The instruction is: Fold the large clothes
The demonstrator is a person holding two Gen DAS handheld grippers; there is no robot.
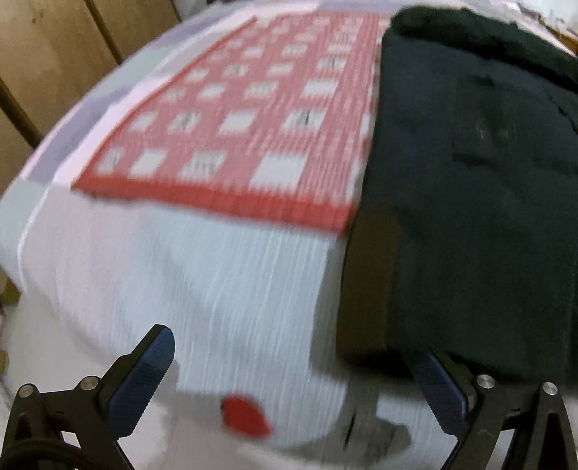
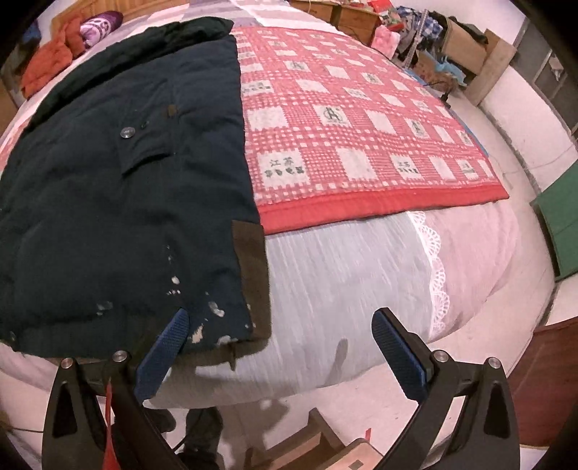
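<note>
A large dark padded coat (image 2: 119,202) lies flat on the bed, folded lengthwise, with a brown lining strip (image 2: 253,267) along its right edge and white stains near the hem. In the left wrist view the same coat (image 1: 480,188) fills the right side, blurred. My right gripper (image 2: 281,325) is open just above the hem's right corner, with its left finger over the cloth. My left gripper (image 1: 296,358) is open too, nothing between its fingers; its right finger sits at the coat's near edge.
A red checked blanket (image 2: 361,119) covers the bed beside the coat, over a pale sheet (image 2: 343,289) with a lace edge. Orange and purple clothes (image 2: 68,47) lie at the head. Boxes and clutter (image 2: 433,32) stand beyond the bed; a wooden wardrobe (image 1: 54,54) is left.
</note>
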